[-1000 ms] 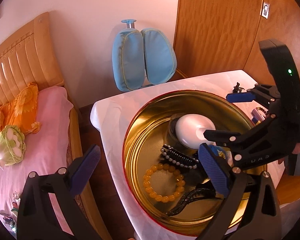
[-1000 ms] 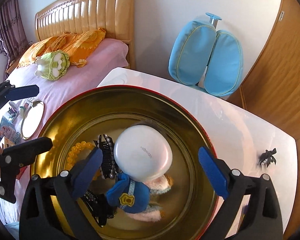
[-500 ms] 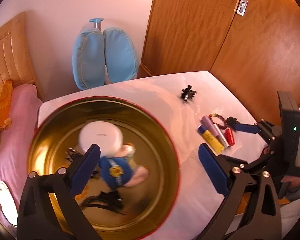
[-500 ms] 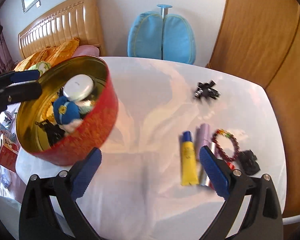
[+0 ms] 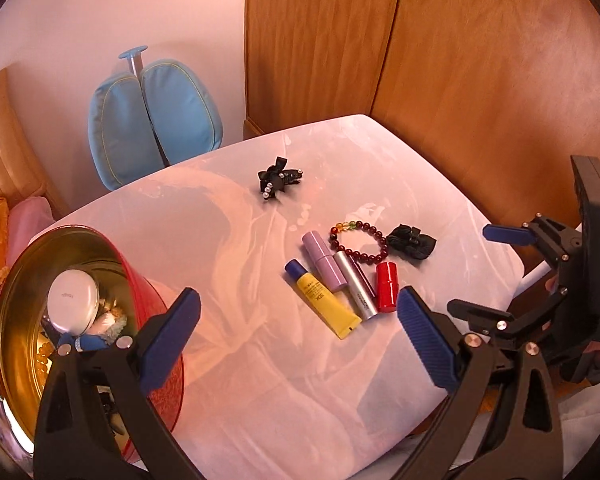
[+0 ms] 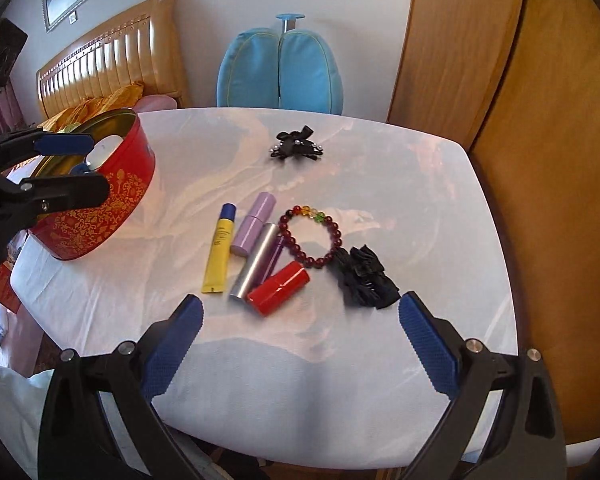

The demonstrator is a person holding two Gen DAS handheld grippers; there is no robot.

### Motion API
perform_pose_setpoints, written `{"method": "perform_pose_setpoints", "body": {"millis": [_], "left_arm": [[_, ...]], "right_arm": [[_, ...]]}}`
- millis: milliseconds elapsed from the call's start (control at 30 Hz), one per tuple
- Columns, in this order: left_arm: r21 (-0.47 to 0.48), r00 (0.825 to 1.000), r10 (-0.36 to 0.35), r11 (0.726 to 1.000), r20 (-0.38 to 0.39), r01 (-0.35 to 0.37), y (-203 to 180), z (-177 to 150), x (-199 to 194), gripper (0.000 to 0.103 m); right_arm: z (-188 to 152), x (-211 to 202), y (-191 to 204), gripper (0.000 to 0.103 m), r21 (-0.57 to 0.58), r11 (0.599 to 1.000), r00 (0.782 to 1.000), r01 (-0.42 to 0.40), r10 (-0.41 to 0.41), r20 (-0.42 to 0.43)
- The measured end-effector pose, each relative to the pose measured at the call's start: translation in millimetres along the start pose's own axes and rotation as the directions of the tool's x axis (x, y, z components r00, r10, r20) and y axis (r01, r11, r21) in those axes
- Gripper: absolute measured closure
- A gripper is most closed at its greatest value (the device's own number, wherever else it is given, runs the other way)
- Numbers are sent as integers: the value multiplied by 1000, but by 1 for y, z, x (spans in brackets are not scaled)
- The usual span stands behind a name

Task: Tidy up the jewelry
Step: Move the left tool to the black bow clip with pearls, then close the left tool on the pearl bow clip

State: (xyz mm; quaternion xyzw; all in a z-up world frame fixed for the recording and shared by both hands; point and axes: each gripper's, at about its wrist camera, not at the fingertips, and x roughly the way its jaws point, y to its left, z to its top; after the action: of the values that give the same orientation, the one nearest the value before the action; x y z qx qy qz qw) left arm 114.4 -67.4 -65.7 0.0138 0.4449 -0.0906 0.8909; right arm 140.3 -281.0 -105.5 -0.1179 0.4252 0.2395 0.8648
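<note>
Bedrm: wood headboard [image 6: 112, 48], blue chair [image 6: 280, 72], wooden doors [image 5: 480, 80].

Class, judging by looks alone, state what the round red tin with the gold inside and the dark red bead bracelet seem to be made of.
Round red tin: probably thin sheet metal; the gold interior shines like a mirror, and the outer wall carries a printed gold pattern.
Dark red bead bracelet: glossy beads, perhaps glass, stone or plastic; a few amber and green ones look translucent.

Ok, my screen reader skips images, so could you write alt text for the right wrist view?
Open right gripper hovers over a white table holding a yellow tube, lilac, silver and red lipstick-like tubes, a red bead bracelet and black hair accessories. A red and gold tin sits far left.
</note>
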Motion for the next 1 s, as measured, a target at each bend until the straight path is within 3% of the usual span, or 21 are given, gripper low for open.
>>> {"method": "perform_pose_setpoints", "body": {"millis": [200,467,733,767,867,900,1000], "left_arm": [[90,993,117,989,-13,-115,0,33,65,7],[107,992,94,991,-85,-85,12,86,167,7],[180,987,111,980,-118,-88,18,107,222,7],[193,988,105,978,-116,-82,17,108,225,11],[239,985,87,970,-152,-49,12,106,232,70],[235,986,70,971,-150,-34,11,106,230,75],[275,985,49,961,-166,-1,3,101,224,76]], "right_arm": [[5,25,-39,4,71,997,1000,19,-18,-24],[39,79,-71,4,72,997,996,-8,15,-93],[66,110,-91,4,81,997,995,17,-9,-96],[66,110,-92,4,84,996,995,15,-7,-95],[65,110,-94,4,98,995,995,16,-6,-99],[63,110,-95,4,104,994,995,16,-5,-100],[60,108,-95,4,123,992,995,17,-4,-103]]}}
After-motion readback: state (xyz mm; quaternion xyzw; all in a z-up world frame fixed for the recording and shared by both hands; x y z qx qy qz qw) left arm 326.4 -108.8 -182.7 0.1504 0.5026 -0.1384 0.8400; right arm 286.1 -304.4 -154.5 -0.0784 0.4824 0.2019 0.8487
